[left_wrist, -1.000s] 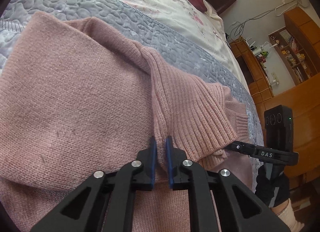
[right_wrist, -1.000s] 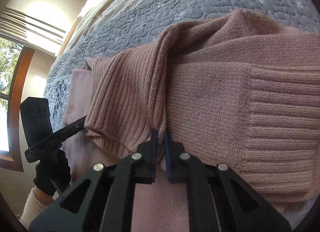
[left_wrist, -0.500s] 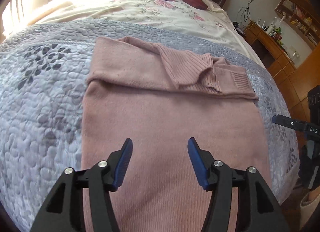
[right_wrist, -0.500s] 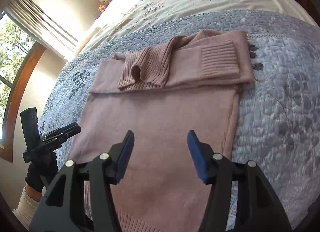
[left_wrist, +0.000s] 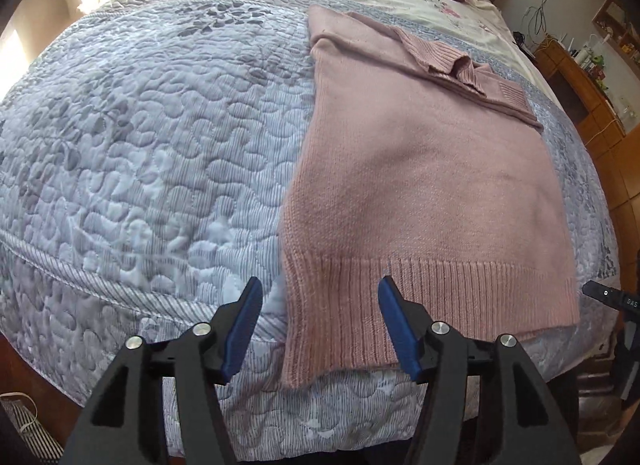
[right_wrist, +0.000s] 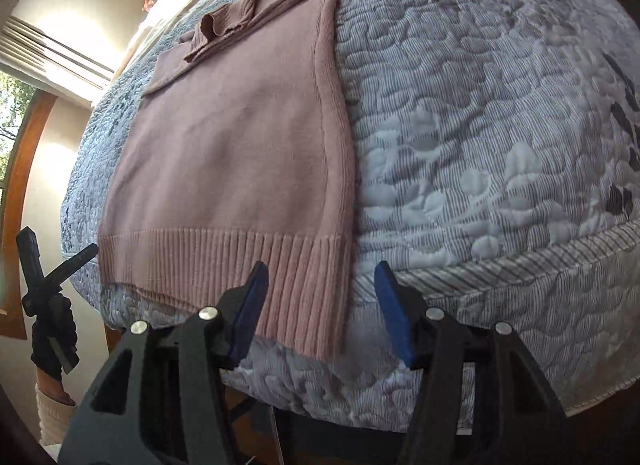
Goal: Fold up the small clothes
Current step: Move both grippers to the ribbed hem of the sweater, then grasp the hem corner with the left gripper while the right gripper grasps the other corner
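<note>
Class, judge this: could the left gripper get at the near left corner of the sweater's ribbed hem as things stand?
Probably yes: the left gripper is open, the ribbed hem corner lies between its fingers, nothing covering it.

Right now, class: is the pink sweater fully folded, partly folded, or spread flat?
Partly folded. The pink sweater has its sleeves folded across the top, but its body lies full length, ribbed hem at the bed's edge.

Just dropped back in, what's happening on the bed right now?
A person with a gripper in each hand is folding a pink sweater laid flat on the grey quilt. Its sleeves are already folded across the top. Both grippers are open and empty: the left gripper at the hem's left corner, the right gripper at its right corner, neither closed on it yet.
</note>
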